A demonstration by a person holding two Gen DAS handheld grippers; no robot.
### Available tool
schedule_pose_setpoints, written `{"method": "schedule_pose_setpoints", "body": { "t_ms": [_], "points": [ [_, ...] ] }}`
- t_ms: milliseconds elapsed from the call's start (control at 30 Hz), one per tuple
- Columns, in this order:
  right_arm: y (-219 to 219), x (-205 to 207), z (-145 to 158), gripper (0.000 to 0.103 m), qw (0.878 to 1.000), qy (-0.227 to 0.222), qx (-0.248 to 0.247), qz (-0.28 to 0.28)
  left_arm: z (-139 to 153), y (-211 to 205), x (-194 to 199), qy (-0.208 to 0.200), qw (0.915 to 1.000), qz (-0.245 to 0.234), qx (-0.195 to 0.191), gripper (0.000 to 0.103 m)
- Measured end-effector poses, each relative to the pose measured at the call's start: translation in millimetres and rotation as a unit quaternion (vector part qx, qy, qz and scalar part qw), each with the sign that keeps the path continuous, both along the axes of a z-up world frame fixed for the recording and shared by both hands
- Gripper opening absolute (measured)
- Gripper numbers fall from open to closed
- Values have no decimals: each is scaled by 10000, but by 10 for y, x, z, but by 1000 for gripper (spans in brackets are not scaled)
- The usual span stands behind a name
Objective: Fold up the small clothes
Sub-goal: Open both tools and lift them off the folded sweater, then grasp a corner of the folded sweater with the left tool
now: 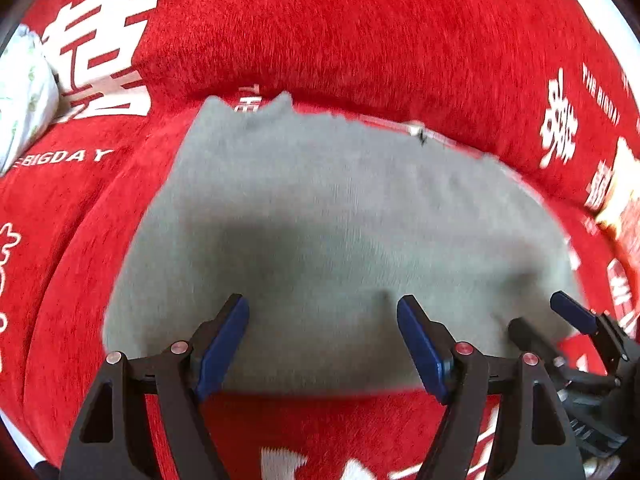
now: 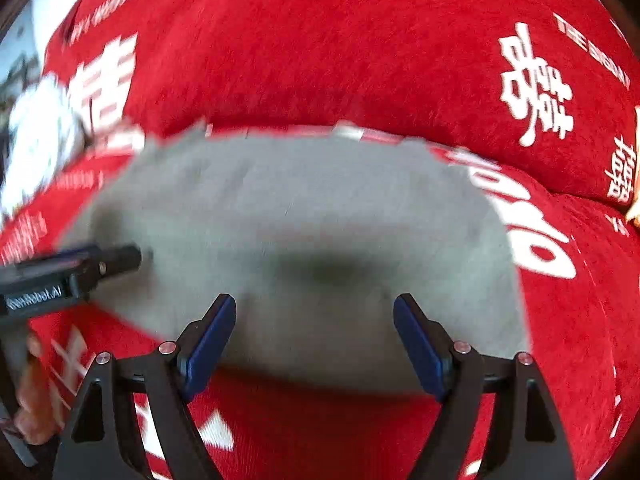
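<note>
A small grey garment (image 1: 320, 208) lies spread flat on the red sofa seat, and it also fills the middle of the right wrist view (image 2: 304, 208). My left gripper (image 1: 322, 312) hovers open over the garment's near edge, with nothing between its blue pads. My right gripper (image 2: 314, 308) is likewise open above the near edge, further right. The right gripper (image 1: 538, 314) shows at the lower right of the left wrist view, over the garment's right corner. The left gripper (image 2: 120, 256) reaches in from the left of the right wrist view. Both views are motion-blurred.
The red sofa cover (image 1: 360, 32) with white characters forms the seat and backrest behind the garment. A white patterned bundle (image 1: 24, 92) lies at the far left. An orange-yellow object (image 1: 624, 208) sits at the right edge. A hand (image 2: 32, 400) holds the left gripper.
</note>
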State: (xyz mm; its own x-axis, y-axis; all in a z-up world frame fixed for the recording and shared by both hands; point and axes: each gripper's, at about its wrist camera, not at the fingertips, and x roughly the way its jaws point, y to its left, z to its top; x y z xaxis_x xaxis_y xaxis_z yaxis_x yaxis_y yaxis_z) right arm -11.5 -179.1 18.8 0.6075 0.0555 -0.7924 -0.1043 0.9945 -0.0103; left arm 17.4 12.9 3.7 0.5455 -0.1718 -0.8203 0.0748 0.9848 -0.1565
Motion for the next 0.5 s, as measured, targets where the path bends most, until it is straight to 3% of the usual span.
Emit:
{"method": "schedule_pose_setpoints", "body": {
  "t_ms": [100,267,500],
  "points": [
    [-96,-132,-59,84,9997,-220,-36,-67,-26,10,-132,-198,9986,-90,476,78],
    [-536,-223,-63,85,9981,-151,191,-572,-25,204,-256,-222,9991,-44,365,78],
    [-616,-270,-78,85,9980,-265,135,-561,-18,225,-324,-269,9986,-43,443,78]
  ]
}}
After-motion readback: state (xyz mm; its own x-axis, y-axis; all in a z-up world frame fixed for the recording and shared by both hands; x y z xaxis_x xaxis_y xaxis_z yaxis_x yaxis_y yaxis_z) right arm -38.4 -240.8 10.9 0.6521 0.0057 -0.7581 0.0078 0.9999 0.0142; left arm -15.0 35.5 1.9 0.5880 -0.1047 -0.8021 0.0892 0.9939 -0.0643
